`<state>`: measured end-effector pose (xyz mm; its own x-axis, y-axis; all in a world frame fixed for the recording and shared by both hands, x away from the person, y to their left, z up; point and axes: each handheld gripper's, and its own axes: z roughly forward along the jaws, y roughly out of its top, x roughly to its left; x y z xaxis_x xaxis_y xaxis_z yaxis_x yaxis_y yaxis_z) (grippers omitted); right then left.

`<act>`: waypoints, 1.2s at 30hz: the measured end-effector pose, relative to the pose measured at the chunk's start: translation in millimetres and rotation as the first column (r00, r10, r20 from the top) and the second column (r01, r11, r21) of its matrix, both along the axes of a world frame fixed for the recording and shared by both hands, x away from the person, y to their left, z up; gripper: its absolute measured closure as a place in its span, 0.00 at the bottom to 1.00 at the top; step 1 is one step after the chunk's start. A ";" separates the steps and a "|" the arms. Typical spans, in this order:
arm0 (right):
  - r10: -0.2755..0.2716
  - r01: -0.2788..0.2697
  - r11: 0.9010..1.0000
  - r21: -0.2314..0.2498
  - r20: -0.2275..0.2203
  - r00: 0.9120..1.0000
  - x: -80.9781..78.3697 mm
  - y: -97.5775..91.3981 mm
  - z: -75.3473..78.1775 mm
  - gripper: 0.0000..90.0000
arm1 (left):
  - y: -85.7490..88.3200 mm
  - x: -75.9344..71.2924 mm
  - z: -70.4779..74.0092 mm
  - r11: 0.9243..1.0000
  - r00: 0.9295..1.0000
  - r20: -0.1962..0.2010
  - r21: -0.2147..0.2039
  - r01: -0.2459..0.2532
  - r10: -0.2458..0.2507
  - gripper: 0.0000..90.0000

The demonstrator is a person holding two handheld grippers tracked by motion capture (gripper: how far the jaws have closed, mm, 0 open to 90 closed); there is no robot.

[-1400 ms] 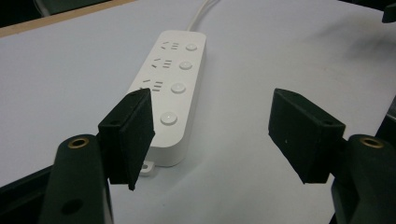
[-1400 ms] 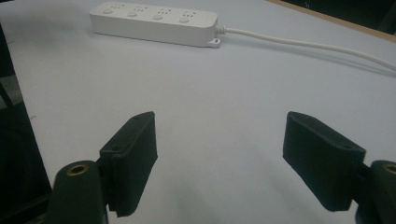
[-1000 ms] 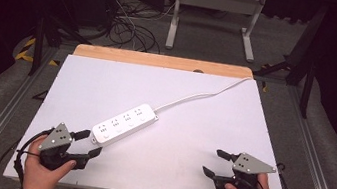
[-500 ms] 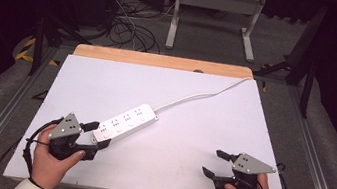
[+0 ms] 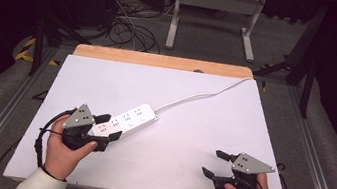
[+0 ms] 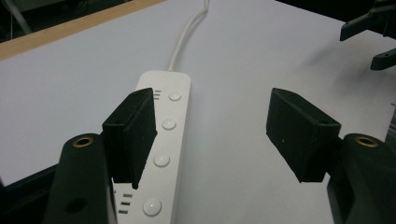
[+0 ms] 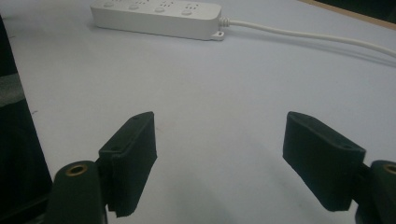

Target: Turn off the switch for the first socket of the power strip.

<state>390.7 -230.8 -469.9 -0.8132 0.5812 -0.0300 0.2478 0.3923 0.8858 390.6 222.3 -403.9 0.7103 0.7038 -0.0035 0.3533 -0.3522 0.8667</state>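
1. Power strip [image 5: 123, 122]: it lies on the white worktop [image 5: 191, 128] toward the near left corner, long axis diagonal, its cord [image 5: 201, 95] running off to the far right edge.
2. Your left gripper [image 5: 107, 127] is far nearer; its jaws stand wide and hold nothing, one jaw over the strip's near end, so the strip sits off-centre between them.
3. Your right gripper [image 5: 213, 163] rests by the near right corner, well apart, jaws wide and empty.
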 end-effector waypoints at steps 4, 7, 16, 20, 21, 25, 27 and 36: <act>-0.001 0.001 1.000 0.000 -0.002 1.000 0.4 -1.0 -0.3 0.30 | -1.2 2.9 -0.5 1.000 1.000 -0.010 -0.004 -0.002 0.002 0.38; 0.001 -0.001 1.000 -0.001 -0.001 1.000 0.5 -0.8 -0.5 0.30 | -1.5 4.3 0.8 1.000 0.999 -0.032 -0.001 0.013 -0.013 0.45; 0.000 0.000 1.000 -0.001 -0.002 1.000 0.2 -0.1 -0.5 0.30 | -4.7 8.8 12.3 0.997 0.996 -0.053 0.021 0.070 -0.069 0.86; 0.001 -0.001 1.000 -0.001 -0.003 1.000 0.3 0.1 -0.6 0.30 | -8.6 14.8 18.5 0.996 0.995 -0.066 0.023 0.081 -0.079 1.00; 0.002 -0.002 1.000 -0.002 -0.003 1.000 0.3 0.2 -0.6 0.30 | -9.6 16.6 19.9 0.996 0.995 -0.061 0.035 0.077 -0.075 1.00; 0.003 -0.003 1.000 -0.002 -0.004 1.000 0.3 0.3 -0.6 0.30 | -14.1 23.9 25.7 0.995 0.994 -0.075 0.055 0.085 -0.081 1.00; 0.003 -0.003 1.000 -0.002 -0.003 1.000 0.4 0.0 -0.6 0.30 | -16.6 27.8 28.1 0.994 0.993 -0.089 0.064 0.086 -0.080 1.00; 0.006 -0.006 1.000 -0.003 -0.003 1.000 0.4 0.0 -0.6 0.30 | -29.0 48.4 30.4 0.990 0.984 -0.152 0.094 0.105 -0.090 1.00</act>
